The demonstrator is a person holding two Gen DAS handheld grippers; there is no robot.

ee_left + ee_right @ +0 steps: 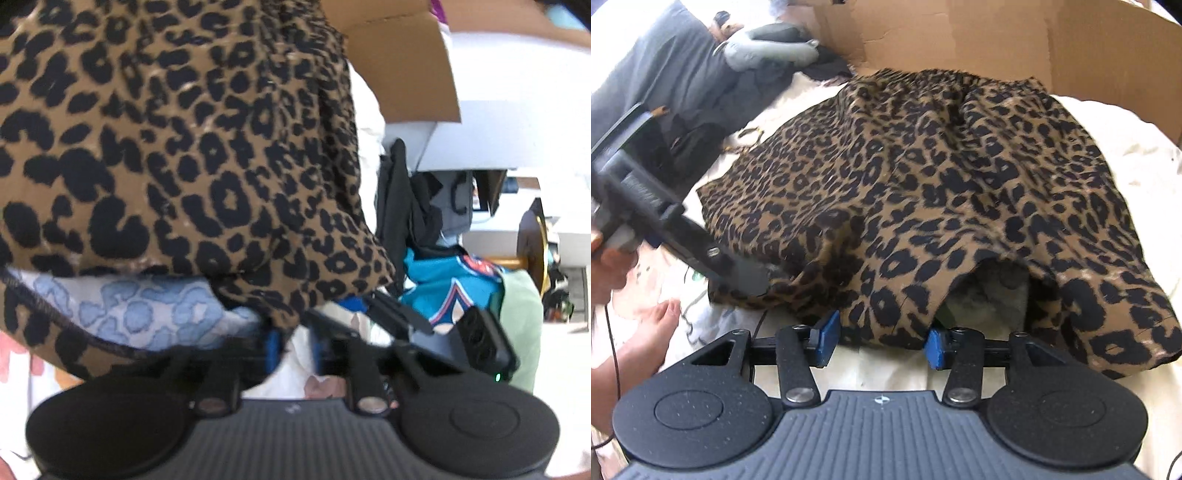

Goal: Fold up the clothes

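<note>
A leopard-print garment (923, 192) lies bunched on a cream sheet (1126, 155). It fills most of the left wrist view (177, 140), with its pale blue inner side (147, 314) showing. My left gripper (293, 349) has its blue pads close together on the garment's lower edge; in the right wrist view it reaches into the cloth's left edge (738, 269). My right gripper (881, 339) is open, its blue pads (827, 336) set either side of the garment's near hem. The right gripper also shows in the left wrist view (402, 317).
A cardboard wall (997, 37) stands behind the garment. Dark grey clothes (676, 85) lie at the far left. A teal jersey (450, 291) and black clothes (399, 206) hang or pile at the right of the left wrist view. A bare foot (653, 332) rests at the lower left.
</note>
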